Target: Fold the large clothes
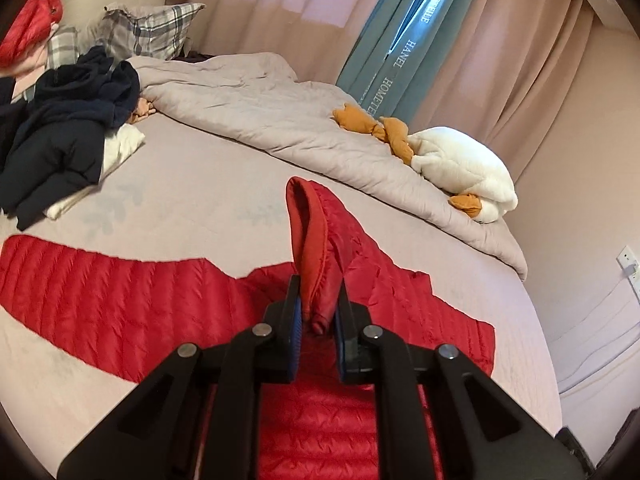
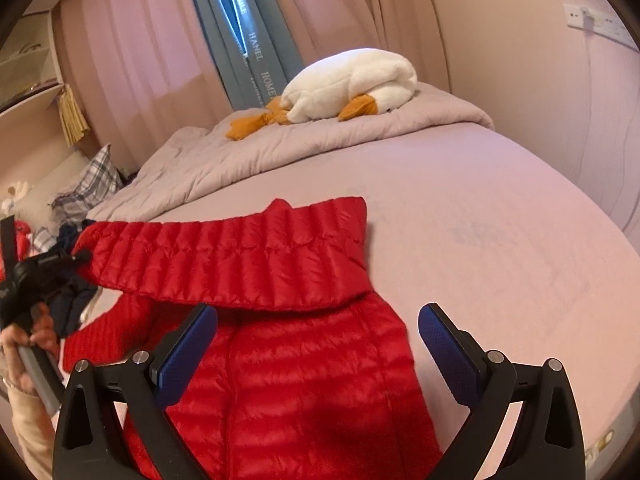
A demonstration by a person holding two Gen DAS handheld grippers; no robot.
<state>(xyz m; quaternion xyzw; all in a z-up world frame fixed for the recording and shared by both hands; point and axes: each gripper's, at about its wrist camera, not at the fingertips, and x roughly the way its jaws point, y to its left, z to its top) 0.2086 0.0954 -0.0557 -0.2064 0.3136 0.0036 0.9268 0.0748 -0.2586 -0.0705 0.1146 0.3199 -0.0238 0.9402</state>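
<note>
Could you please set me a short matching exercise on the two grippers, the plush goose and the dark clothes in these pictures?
Things:
1. left gripper
2. right gripper
3. plush goose
4. dark clothes

States:
A. lying on the grey duvet
B. open above the red jacket
C. piled near the checked pillow
D. shut on the red jacket's sleeve

Pairs: 1-D, 2-B, 3-A, 4-C

A red quilted jacket (image 1: 100, 280), grey-white plaid pillow (image 1: 148, 30), white-and-orange plush goose (image 1: 460, 168).
</note>
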